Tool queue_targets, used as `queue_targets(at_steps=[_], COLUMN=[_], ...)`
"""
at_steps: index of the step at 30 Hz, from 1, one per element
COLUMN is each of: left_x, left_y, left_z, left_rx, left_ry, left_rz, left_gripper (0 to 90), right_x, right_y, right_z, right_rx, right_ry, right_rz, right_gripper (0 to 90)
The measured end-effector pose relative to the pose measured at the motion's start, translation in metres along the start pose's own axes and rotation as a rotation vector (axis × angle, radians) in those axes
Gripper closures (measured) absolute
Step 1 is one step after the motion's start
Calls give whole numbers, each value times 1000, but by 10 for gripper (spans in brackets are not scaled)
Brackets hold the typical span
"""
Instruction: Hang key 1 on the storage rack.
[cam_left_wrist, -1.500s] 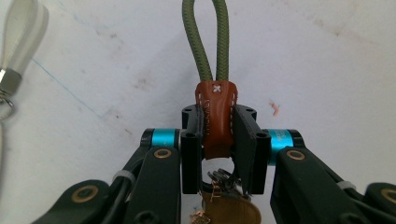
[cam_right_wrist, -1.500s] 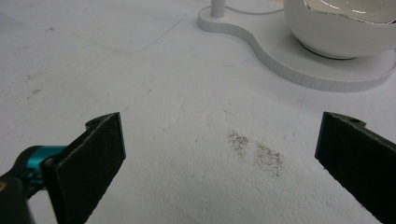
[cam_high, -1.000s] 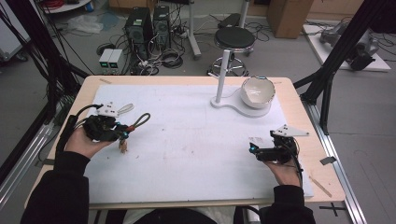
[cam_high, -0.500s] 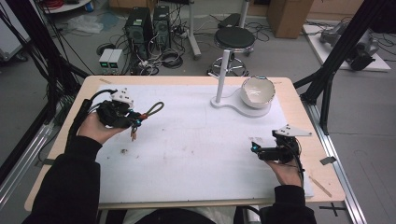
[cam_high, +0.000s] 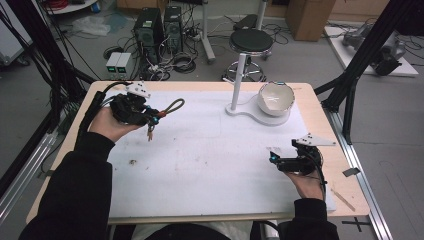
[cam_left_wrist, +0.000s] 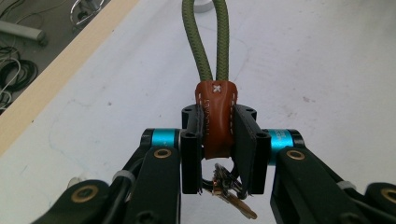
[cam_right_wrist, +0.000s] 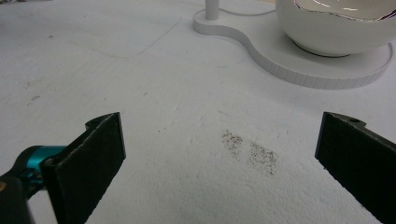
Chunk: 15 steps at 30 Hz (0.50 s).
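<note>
Change: the left gripper has risen off the bench and moved toward its far left corner, away from the person, carrying the keyring with it; a second ago it sat lower and nearer the front edge.
Left fingers: clamped on the keyring's brown leather tab, one finger on each side.
Keyring: in the air, well to the left of the white stand, its green cord loop pointing toward the stand and the keys dangling below the fingers.
Meaning: the pick-up looks done; I judge a carry toward the stand or its bowl comes next.
Right gripper: unmoved, low over the bench in front of the stand, fingers wide apart and empty.
Around: the bowl sits on the stand's base, to the right of its upright post.
In the way: nothing lies between keyring and stand; the dangling keys could catch on the post.
</note>
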<state>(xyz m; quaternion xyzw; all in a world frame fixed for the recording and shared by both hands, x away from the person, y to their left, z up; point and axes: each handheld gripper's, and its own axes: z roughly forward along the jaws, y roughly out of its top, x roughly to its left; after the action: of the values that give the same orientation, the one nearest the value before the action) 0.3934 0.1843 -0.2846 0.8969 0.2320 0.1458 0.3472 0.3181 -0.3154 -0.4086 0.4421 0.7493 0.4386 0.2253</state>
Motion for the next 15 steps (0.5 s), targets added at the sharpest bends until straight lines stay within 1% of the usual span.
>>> queue_targets(at_steps=[1, 2, 3, 4, 5, 6, 8, 9, 11, 12, 13, 14, 15], left_x=[0, -2, -2, -1, -1, -2, -1, -1, -1, -1, -1, -2, -2], left_y=[3, 9, 9, 15, 15, 18, 27, 30, 33, 40, 40, 47, 47], left_z=[0, 1, 1, 1, 1, 2, 4, 5, 6, 10, 10, 13, 13], left_rx=[0, 0, 0, -7, -7, -8, -15, -16, -15, -9, -9, -5, -5], left_ry=[-2, -7, -7, -19, -19, -16, -25, -30, -33, -31, -31, -39, -39], left_rz=[10, 18, 18, 25, 25, 29, 41, 41, 41, 51, 51, 62, 62], left_gripper=[733, 733, 733, 733, 733, 733, 733, 733, 733, 733, 733, 733, 733], right_x=[0, 0, 0, 0, 0, 0, 0, -1, -1, -1, -1, -2, -3], right_y=[0, 0, 0, 0, 0, 0, 0, 0, 0, 0, 0, 0, 0], right_z=[0, 0, 0, 0, 0, 0, 0, 0, 0, 0, 0, -1, -1], right_rx=[3, 3, 3, 4, 4, 4, 5, 3, 4, 3, 3, 3, -3], right_ry=[0, 1, 1, 0, 0, 0, -2, -1, 0, 0, 0, 1, 0], right_rz=[-1, 2, 2, 1, 1, 1, 2, 2, 4, 6, 6, 12, 14], right_gripper=[7, 7, 7, 7, 7, 7, 7, 7, 7, 7, 7, 7, 7])
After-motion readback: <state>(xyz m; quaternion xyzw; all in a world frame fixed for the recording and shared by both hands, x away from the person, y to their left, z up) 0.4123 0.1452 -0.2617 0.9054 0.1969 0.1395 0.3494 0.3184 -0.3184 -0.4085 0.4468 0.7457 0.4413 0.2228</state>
